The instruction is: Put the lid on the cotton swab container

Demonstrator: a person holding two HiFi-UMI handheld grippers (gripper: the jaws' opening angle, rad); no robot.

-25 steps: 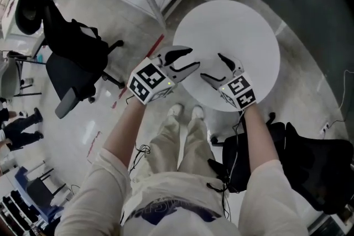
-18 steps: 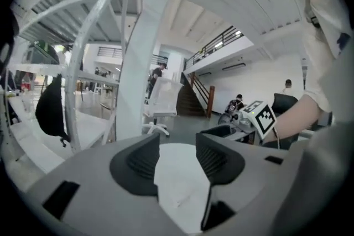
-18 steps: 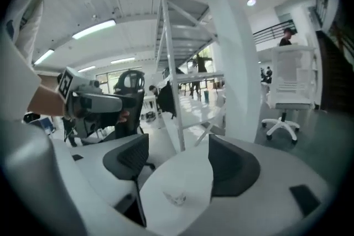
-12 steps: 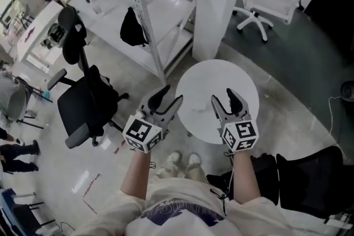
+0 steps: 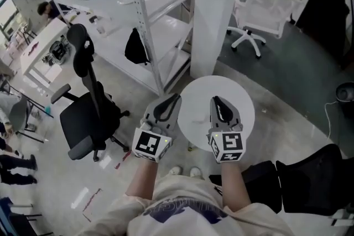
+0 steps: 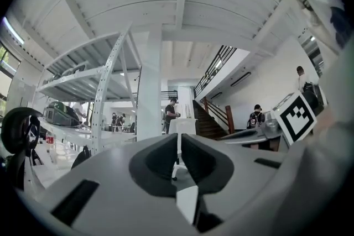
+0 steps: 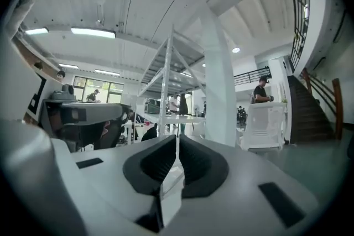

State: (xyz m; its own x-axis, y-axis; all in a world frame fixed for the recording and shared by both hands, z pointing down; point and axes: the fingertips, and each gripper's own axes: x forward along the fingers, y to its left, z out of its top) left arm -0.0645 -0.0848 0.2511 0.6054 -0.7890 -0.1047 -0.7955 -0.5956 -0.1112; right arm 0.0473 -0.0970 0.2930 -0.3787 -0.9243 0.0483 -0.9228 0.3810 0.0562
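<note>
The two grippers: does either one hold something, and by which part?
Nothing is held. The left gripper and the right gripper are closing their jaws, with nothing between them.

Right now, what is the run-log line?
left gripper: closing, empty | right gripper: closing, empty | round table: below | cotton swab container, lid: not in view

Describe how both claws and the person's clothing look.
The left claw and right claw have pale grey shells with black inner pads. Each carries a white cube printed with black square markers. Both are closing, with nothing between them. The person wears a cream short-sleeved shirt.
</note>
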